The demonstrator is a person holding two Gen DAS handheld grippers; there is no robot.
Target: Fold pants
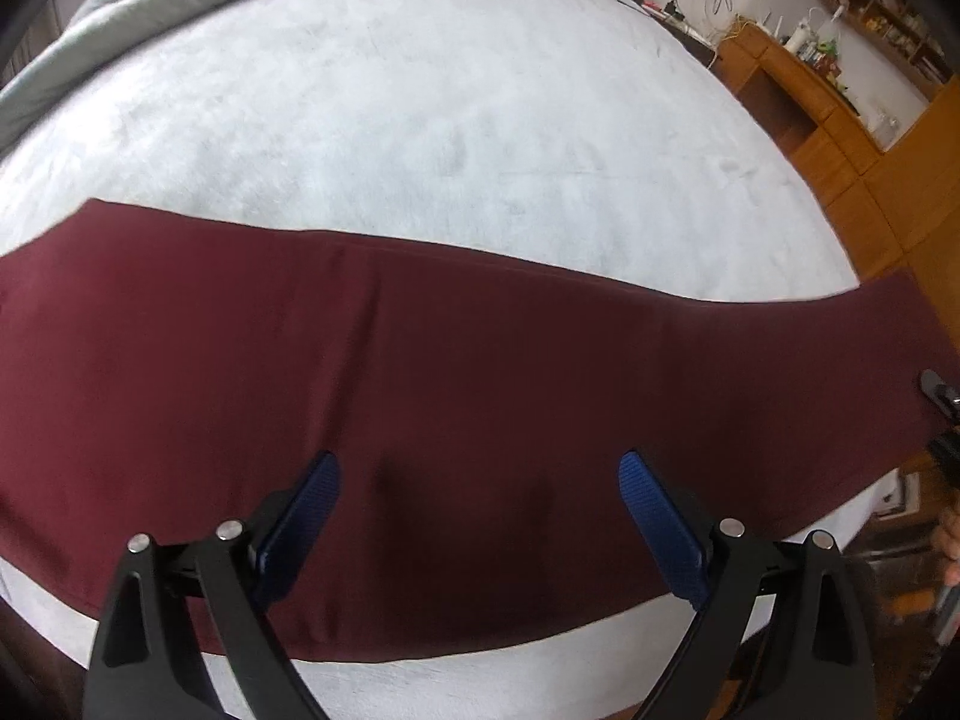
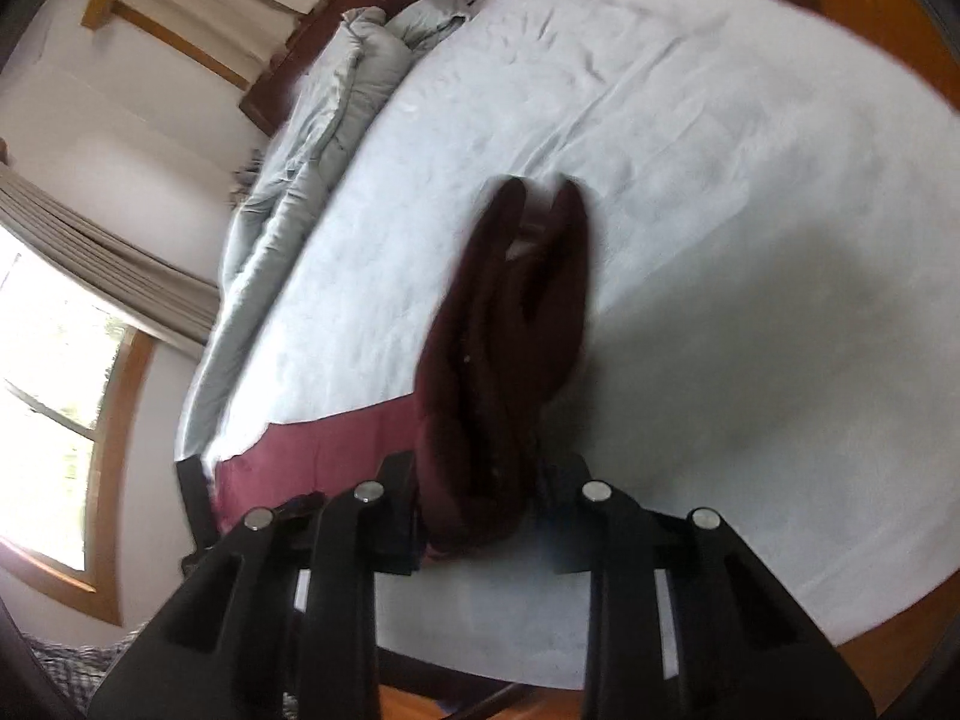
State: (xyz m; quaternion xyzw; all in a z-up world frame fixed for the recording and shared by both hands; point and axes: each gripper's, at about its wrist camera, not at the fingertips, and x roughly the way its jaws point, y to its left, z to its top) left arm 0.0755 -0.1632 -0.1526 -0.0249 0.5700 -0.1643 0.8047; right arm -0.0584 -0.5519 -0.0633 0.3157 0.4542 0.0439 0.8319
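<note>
Dark red pants (image 1: 420,360) lie flat across the white bed sheet (image 1: 420,120) from left to right. My left gripper (image 1: 477,471) hovers over their near half, open, its blue pads (image 1: 321,492) wide apart with nothing between them. In the right wrist view, my right gripper (image 2: 480,480) is shut on a bunched end of the pants (image 2: 504,330), which rises off the sheet (image 2: 720,240) in thick folds. The cloth hides its fingertips. The rest of the pants trails to the left behind the fingers.
A grey duvet (image 1: 150,18) is piled along the bed's far side (image 2: 312,150). Wooden cabinets and shelves (image 1: 840,138) stand to the right of the bed. A person's hand (image 1: 948,540) shows at the right edge. A curtained window (image 2: 48,390) is at the left.
</note>
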